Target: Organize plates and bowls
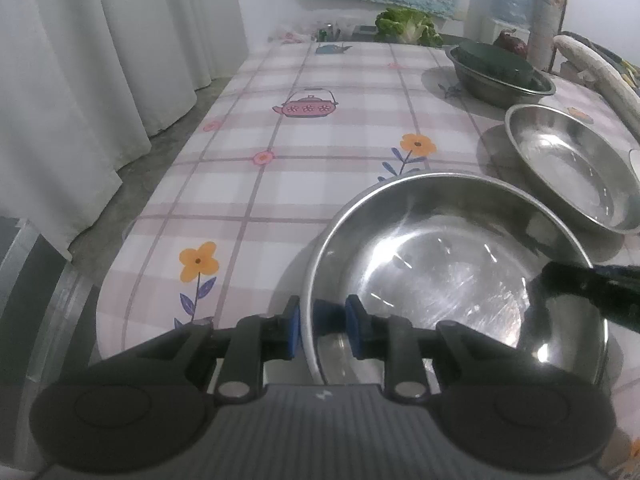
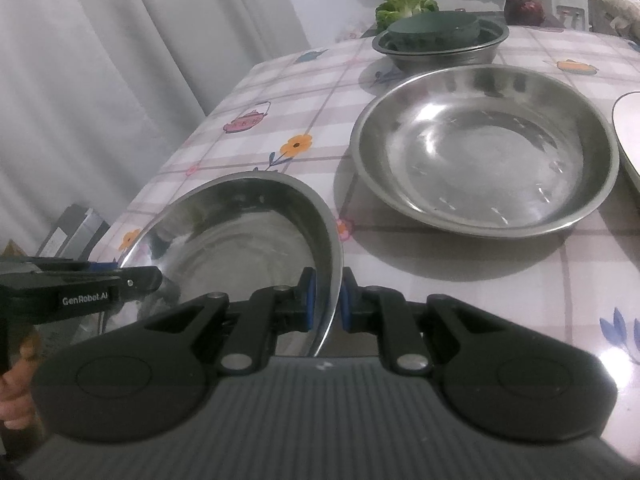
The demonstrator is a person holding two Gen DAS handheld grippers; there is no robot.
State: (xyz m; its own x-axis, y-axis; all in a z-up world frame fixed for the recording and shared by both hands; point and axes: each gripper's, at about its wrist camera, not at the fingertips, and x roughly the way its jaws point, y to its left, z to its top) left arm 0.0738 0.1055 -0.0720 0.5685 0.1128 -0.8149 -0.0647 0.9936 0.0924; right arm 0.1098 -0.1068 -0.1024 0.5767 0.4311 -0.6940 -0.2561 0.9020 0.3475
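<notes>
We clamp both grippers, left [image 1: 322, 326] and right [image 2: 327, 300], on the steel bowl's [image 1: 448, 264] rim near the table's [image 1: 248, 184] left edge. Bare cloth lies open toward the far edge; a second steel bowl [image 2: 484, 148] sits just beside ours.

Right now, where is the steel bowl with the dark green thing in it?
The steel bowl with the dark green lid sits at the table's far end, upper middle of the right wrist view, just beyond the wide empty steel bowl and beside the leafy greens.
</notes>
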